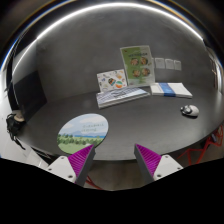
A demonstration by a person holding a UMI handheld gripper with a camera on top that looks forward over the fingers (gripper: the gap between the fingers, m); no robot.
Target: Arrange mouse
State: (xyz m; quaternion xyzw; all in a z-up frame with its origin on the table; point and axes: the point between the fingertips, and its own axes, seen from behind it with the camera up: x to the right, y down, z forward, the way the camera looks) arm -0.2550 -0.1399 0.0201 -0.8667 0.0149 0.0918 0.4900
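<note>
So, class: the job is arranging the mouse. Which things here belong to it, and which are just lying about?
Job: mouse; round mouse pad, just ahead of the fingers; gripper, open, holding nothing.
Lying about: upright leaflets; book; flat papers.

From my feed the room looks dim; a bright strip of light glares overhead and sheens off the dark table (120, 118). Heavy fisheye bending curves everything near the rim, with soft detail.
</note>
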